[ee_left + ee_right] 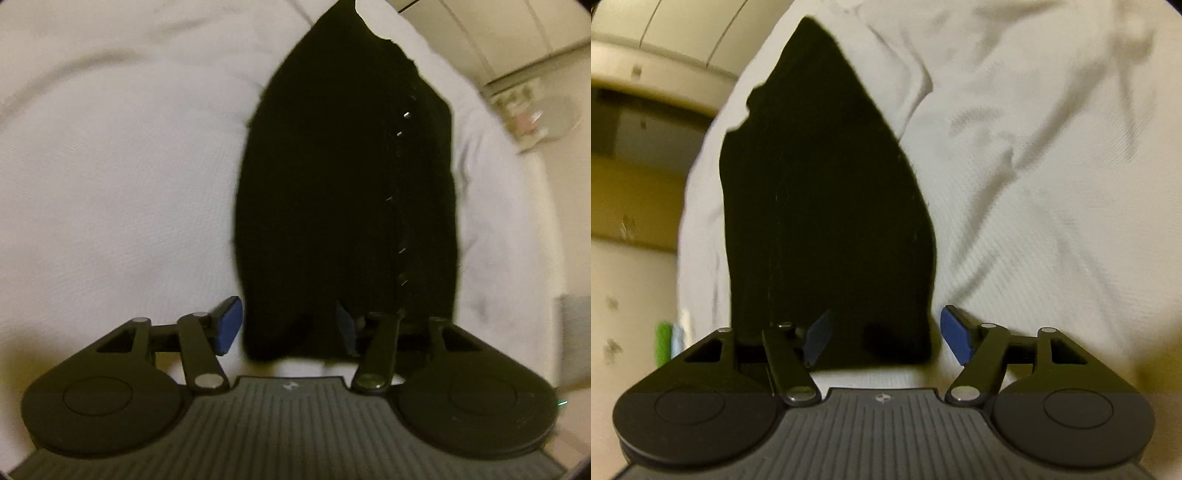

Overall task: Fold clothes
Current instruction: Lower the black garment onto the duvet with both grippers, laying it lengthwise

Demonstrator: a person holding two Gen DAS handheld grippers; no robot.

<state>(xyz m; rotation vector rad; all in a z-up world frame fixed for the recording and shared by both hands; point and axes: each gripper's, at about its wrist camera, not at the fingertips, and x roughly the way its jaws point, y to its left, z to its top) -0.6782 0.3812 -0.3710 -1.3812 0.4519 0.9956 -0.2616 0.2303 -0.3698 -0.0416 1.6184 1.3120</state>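
A black garment (pixel 343 192) with a row of small metal snaps lies folded lengthwise on a white sheet (pixel 110 184). My left gripper (pixel 290 326) is open, its blue pads (pixel 229 325) straddling the garment's near edge. The right pad is dark against the cloth. In the right wrist view the same black garment (pixel 827 206) runs away from me. My right gripper (pixel 886 338) is open, its blue pads (pixel 955 336) either side of the garment's near corner. I cannot tell whether any pad touches the cloth.
The wrinkled white sheet (pixel 1052 166) covers a bed. A round glass table with small items (pixel 535 118) stands at the far right. A green object (pixel 665 343) shows low beside the bed. Beige walls and a ledge (pixel 646 74) lie beyond.
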